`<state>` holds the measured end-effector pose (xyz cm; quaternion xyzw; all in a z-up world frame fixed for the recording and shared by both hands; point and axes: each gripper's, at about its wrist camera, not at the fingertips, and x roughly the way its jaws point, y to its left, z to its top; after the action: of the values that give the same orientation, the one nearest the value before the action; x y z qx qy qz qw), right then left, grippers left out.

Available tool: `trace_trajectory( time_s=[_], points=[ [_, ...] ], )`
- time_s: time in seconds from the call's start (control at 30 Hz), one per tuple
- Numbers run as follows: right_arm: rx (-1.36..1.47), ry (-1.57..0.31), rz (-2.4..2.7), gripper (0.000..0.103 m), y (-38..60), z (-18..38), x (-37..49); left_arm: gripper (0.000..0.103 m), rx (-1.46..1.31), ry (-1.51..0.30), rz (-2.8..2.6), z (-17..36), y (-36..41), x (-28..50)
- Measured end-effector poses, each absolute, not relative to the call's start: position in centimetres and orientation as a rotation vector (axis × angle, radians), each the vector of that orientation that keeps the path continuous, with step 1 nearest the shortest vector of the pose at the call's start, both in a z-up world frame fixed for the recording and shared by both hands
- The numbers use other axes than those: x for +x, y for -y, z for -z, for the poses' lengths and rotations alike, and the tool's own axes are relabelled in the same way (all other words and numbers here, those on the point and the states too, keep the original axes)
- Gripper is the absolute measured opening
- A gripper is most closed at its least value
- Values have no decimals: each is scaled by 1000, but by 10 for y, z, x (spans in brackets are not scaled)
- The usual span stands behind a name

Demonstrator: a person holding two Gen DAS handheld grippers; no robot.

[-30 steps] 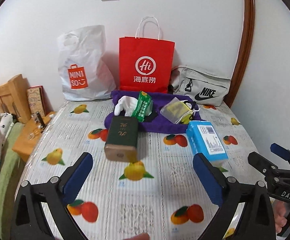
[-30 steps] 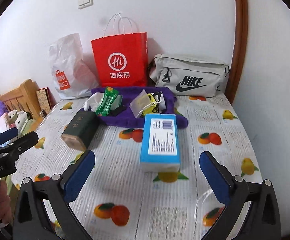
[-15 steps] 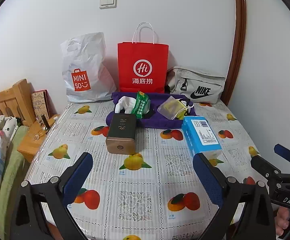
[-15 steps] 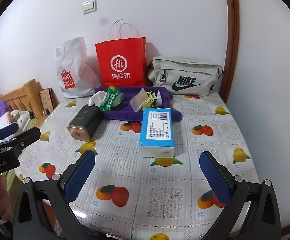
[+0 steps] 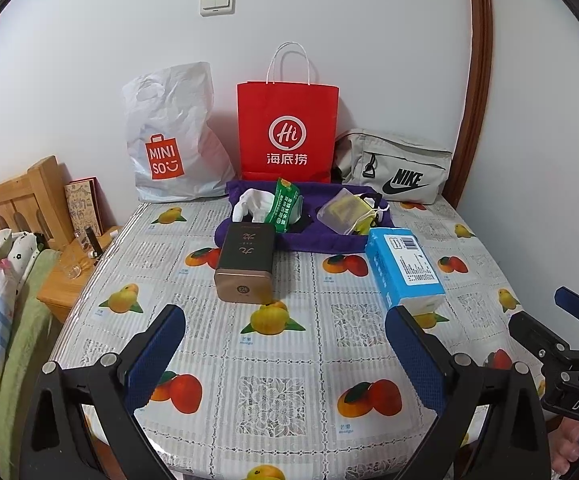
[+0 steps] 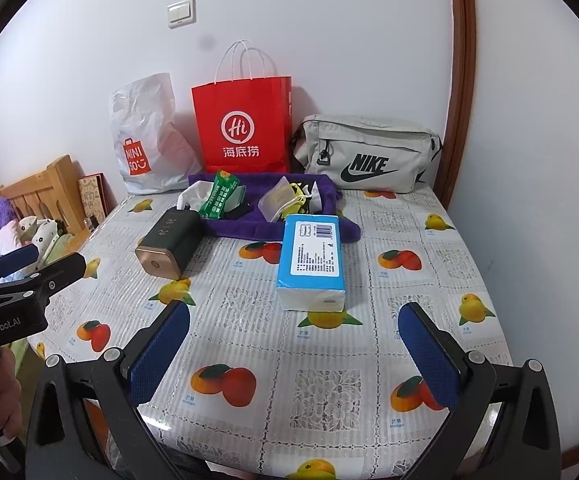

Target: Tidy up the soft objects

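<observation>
Right gripper [image 6: 293, 354] wide open over table [image 6: 429, 304]; blue tissue pack [image 6: 313, 260] just ahead, dark box [image 6: 169, 242] left, purple cloth [image 6: 257, 220] behind.

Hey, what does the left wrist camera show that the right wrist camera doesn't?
Only the left wrist view shows the wooden nightstand with a glass on it, and the right gripper at its edge. Only the right wrist view shows a purple plush toy by the headboard, and the left gripper. Both show the blue tissue pack, dark tissue box, purple cloth, red paper bag and grey Nike bag, all on the table.
</observation>
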<state>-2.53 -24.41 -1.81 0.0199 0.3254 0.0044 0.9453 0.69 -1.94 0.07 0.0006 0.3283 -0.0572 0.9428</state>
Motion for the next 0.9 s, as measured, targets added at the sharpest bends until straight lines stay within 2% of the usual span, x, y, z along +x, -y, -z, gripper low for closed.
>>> trace_trajectory(
  time_s=[0.9],
  points=[
    [37,-663,-7,103,244,16,-27,101,-3,-670,117,1,17,5]
  ],
)
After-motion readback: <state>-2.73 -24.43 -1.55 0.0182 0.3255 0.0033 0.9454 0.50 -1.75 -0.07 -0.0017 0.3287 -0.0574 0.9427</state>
